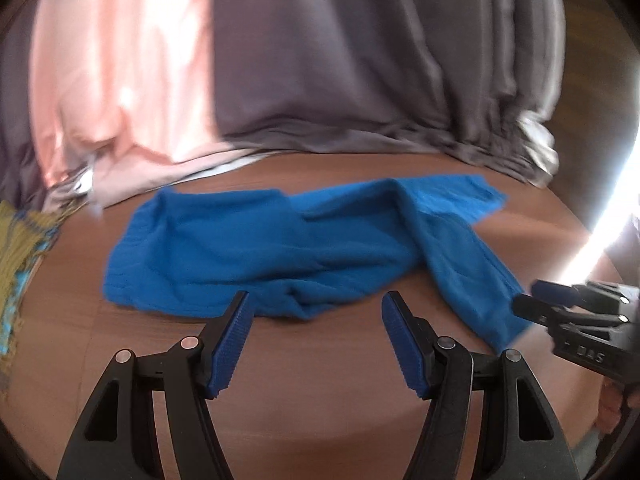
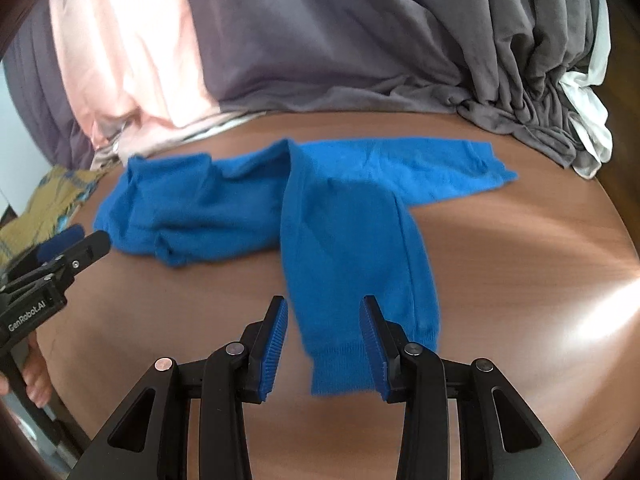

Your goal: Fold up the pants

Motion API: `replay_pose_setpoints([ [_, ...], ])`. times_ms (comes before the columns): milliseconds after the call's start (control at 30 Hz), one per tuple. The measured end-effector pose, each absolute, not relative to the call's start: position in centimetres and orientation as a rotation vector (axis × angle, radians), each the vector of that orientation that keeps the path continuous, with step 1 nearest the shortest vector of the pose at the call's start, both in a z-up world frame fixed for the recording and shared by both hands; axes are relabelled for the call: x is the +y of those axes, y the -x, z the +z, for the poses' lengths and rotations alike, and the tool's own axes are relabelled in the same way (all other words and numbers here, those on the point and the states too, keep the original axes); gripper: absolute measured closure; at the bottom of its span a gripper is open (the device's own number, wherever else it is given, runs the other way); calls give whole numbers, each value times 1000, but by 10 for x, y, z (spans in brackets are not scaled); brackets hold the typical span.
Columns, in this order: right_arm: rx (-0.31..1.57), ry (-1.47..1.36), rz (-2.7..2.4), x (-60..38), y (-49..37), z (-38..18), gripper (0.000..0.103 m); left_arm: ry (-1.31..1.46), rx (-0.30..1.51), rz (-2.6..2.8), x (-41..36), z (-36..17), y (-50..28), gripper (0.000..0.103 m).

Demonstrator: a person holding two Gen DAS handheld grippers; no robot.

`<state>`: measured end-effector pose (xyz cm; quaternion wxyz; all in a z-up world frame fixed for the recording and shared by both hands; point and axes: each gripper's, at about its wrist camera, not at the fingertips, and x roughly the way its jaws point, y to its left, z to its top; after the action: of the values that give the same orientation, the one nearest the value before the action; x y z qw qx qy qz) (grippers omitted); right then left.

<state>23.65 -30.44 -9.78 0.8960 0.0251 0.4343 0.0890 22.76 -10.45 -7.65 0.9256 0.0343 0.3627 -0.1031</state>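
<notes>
Blue knit pants (image 1: 280, 248) lay crumpled on the brown wooden counter (image 1: 320, 400) in the left wrist view, waist end bunched to the left, one leg trailing toward the near right; left gripper (image 1: 316, 340) hung above bare counter just short of the near hem, fingers (image 1: 228, 344) apart with nothing between them; frame was smeared, so a hasty grab could have caught only the top layer, or missed the hem and scraped wood; right gripper (image 1: 536, 300) sat at the right edge beside the leg cuff, its opening hard to read here.

Right wrist view: pants (image 2: 352, 240) showed one leg (image 2: 400, 168) running off to the far right and the other coming toward the camera, cuff (image 2: 344, 368) between the right gripper (image 2: 324, 344) fingers (image 2: 276, 344); fingers stood apart, not pinching cloth; risk was closing on one ply so the leg would peel open when lifted; legs lay crossed, so a fold from here would likely have come out skewed; grey and pink fabric (image 2: 320, 40) heaped at the far counter edge could have snagged a dragged leg.
</notes>
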Motion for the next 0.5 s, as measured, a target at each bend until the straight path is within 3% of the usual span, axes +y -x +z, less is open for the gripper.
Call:
replay_pose_setpoints([
  [167,884,-61,112,-310,-212,-99,65,-85,758,-378,-134,-86,-211,37],
  [500,898,-111,60,-356,-196,-111,65,-26,879,-502,-197,-109,-208,52],
])
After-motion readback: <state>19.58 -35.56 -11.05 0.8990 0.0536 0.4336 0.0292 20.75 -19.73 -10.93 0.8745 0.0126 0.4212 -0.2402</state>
